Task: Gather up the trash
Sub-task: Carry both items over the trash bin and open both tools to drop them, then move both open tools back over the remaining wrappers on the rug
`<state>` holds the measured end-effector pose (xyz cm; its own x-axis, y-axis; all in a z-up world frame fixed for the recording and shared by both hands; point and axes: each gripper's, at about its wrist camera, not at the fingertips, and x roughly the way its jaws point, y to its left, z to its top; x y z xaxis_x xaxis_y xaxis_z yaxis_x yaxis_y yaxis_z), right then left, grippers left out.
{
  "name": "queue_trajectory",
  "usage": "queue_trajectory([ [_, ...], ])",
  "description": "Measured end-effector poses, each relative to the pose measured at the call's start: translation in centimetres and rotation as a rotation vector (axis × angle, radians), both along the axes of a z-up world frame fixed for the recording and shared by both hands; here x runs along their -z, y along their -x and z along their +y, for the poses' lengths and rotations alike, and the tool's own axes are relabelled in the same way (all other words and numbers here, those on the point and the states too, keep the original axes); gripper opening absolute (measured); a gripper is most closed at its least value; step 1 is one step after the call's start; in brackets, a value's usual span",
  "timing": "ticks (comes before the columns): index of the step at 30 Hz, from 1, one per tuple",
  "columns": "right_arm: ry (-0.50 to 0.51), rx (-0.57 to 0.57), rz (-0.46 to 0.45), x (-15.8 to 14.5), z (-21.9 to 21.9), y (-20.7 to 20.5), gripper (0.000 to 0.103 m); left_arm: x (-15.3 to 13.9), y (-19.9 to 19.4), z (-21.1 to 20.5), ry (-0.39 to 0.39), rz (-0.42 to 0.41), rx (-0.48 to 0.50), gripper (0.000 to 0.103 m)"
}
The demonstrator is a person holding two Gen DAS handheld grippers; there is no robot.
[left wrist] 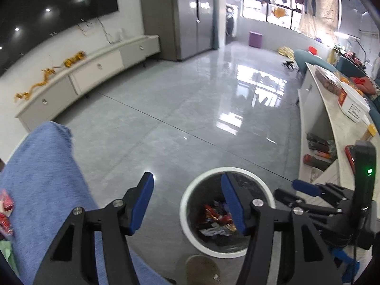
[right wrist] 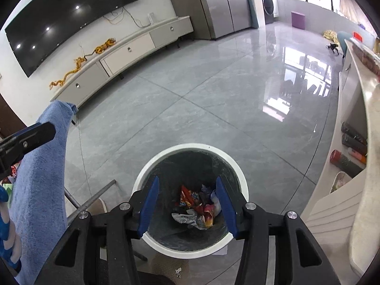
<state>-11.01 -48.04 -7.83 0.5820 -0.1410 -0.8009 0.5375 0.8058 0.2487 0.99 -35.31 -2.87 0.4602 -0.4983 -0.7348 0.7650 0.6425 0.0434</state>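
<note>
Since the fingers cover part of the bin [right wrist: 237, 166], some wrappers [right wrist: 197, 206] are hidden. Right gripper [right wrist: 187, 201] hangs right above it, left gripper [left wrist: 187, 201] beside, both spread wide, holding nothing

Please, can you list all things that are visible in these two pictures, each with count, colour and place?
round white trash bin with dark liner: one, white rim, on the floor below both claws
crumpled snack wrappers: several, red, orange and white, at the bottom of the bin
blue towel cloth: one, blue, draped at the left
long low cabinet: one, cream, along the far wall
golden dragon ornament: one, gold, on the cabinet
large wall television: one, black, above the cabinet
purple cube stool: one, purple, far by the windows
glossy tiled floor: grey
long pale counter: one, cream, at the right
left claw: one, black with blue pads, open, empty
right claw: one, black with blue pads, open above the bin, empty
</note>
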Motion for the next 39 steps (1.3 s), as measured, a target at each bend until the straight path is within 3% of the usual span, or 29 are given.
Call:
queue_trajectory([
  [7, 0.049, 0.006, -0.039, -2.4, 2.1, 0.4, 0.048, -2.0, 1.0, 3.8, 0.043, -0.110, -0.080, 0.058],
  [23, 0.144, -0.082, -0.095, -7.6, 8.5, -1.4, 0.050, -6.2, 1.8, 12.5, 0.111, -0.198, -0.173, 0.058],
  [36, 0.199, -0.241, -0.102, -9.8, 15.2, -4.6, 0.050, -6.3, -0.5, 21.6, 0.137, -0.195, -0.336, 0.058],
  [39, 0.205, -0.277, -0.096, -9.9, 16.8, -5.4, 0.050, -6.0, -1.5, 24.1, 0.138, -0.193, -0.380, 0.066],
])
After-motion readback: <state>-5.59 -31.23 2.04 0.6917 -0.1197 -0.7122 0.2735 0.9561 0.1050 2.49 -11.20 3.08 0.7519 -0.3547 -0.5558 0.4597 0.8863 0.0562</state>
